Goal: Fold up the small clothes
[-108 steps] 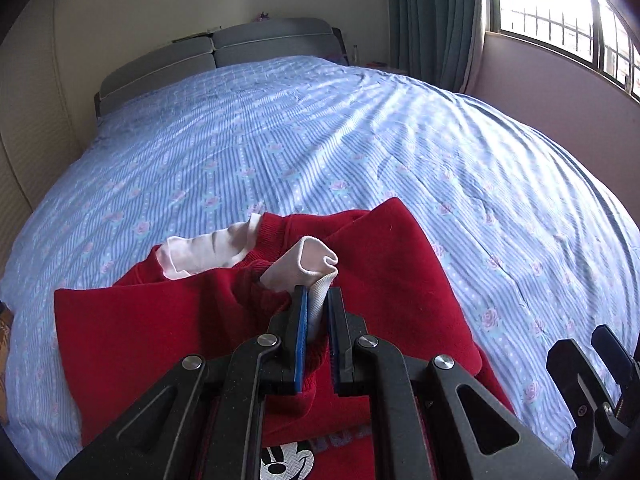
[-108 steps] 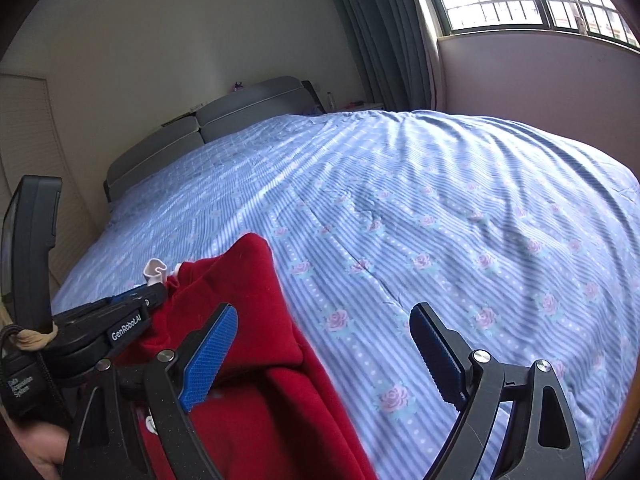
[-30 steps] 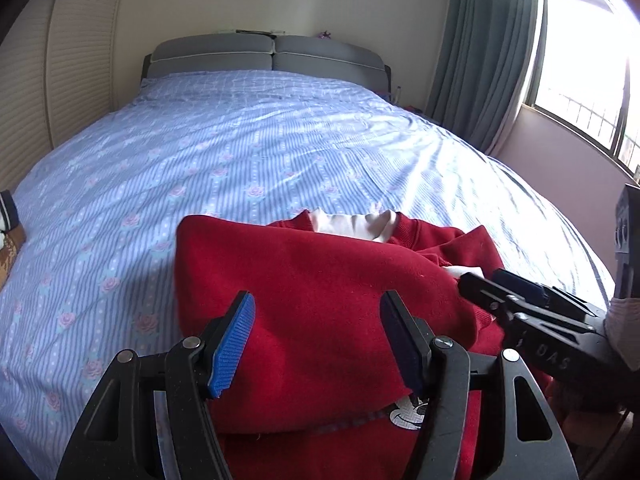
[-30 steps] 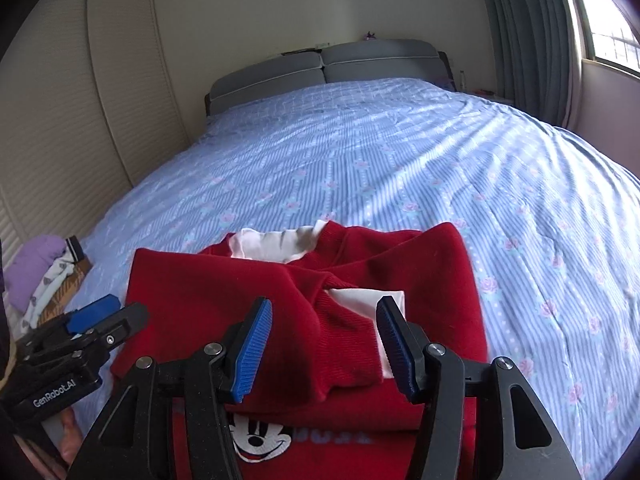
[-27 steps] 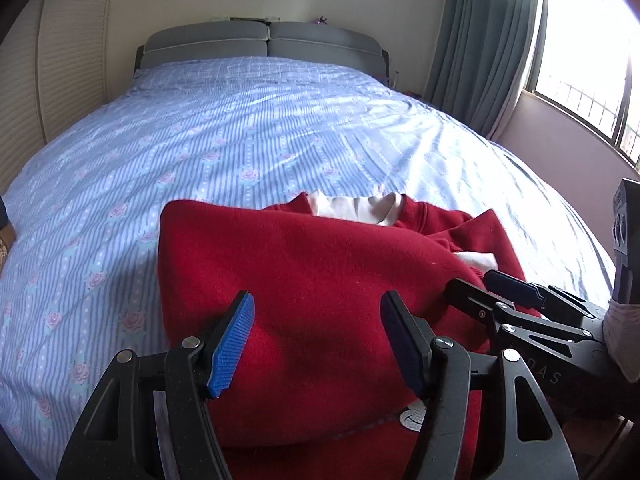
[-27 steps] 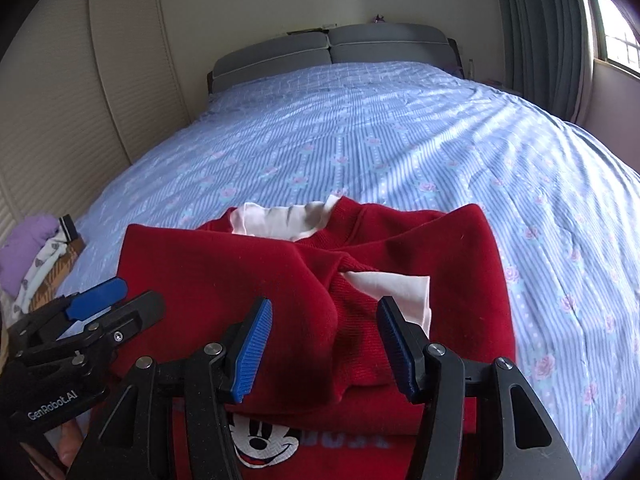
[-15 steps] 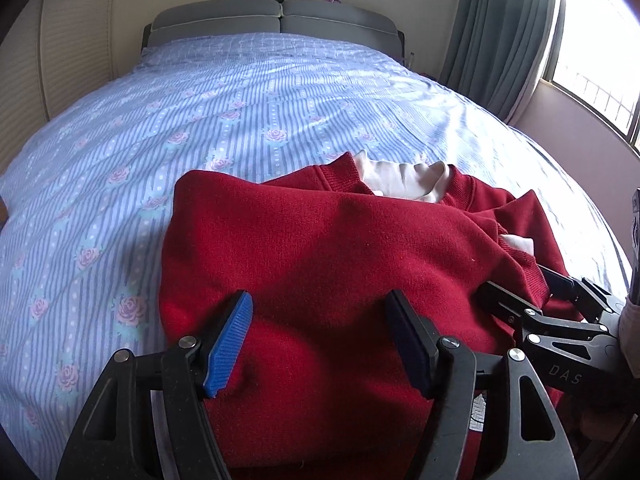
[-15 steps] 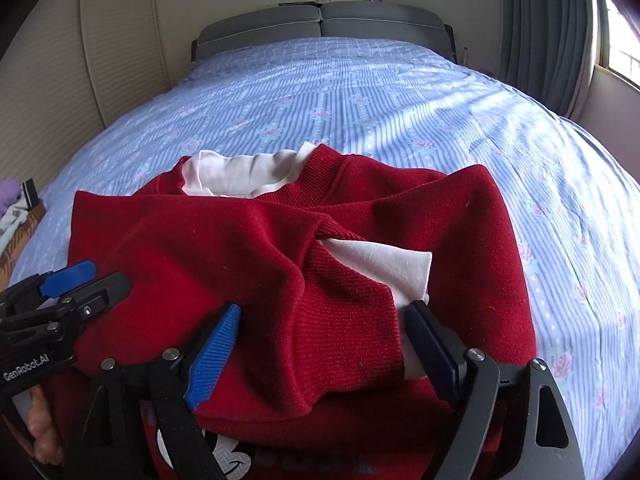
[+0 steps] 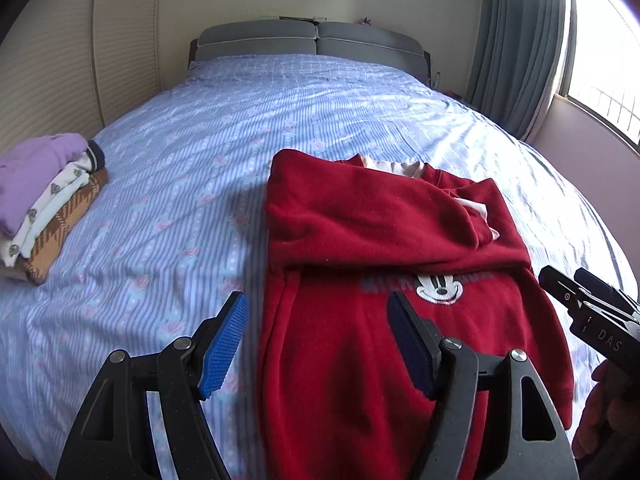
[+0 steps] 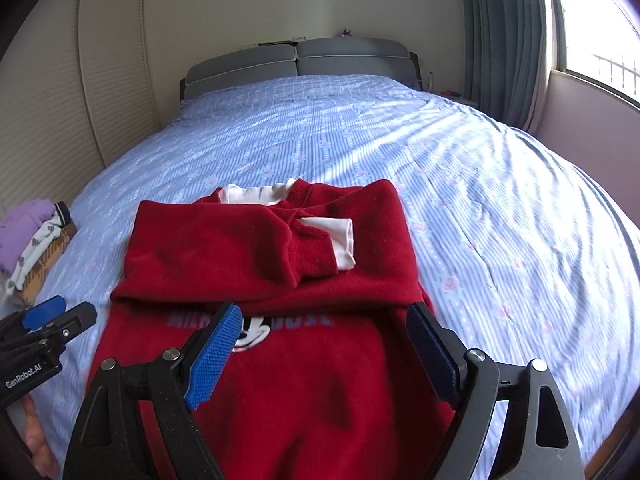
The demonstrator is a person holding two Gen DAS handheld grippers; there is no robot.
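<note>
A red sweater [image 9: 380,232] with a cartoon mouse picture [image 9: 438,286] lies flat on the blue flowered bed cover [image 9: 240,128]. Both sleeves are folded across its chest, and a white cuff [image 10: 340,240] and white collar [image 10: 256,194] show. My left gripper [image 9: 317,300] hovers over the sweater's near left edge; its jaws are opening with nothing between them. My right gripper [image 10: 324,310] is open above the sweater's lower front [image 10: 304,380], holding nothing. Each gripper shows at the edge of the other's view.
A stack of folded clothes [image 9: 44,200], purple on top, sits at the bed's left side. A grey headboard [image 10: 296,58] is at the far end, with curtains [image 9: 516,48] and a window on the right. A hand [image 9: 600,412] grips the right tool.
Both grippers have drawn back toward the near edge of the bed, off the folded sleeves. The right jaws have spread wider. The mouse picture and the clothes stack have come into view.
</note>
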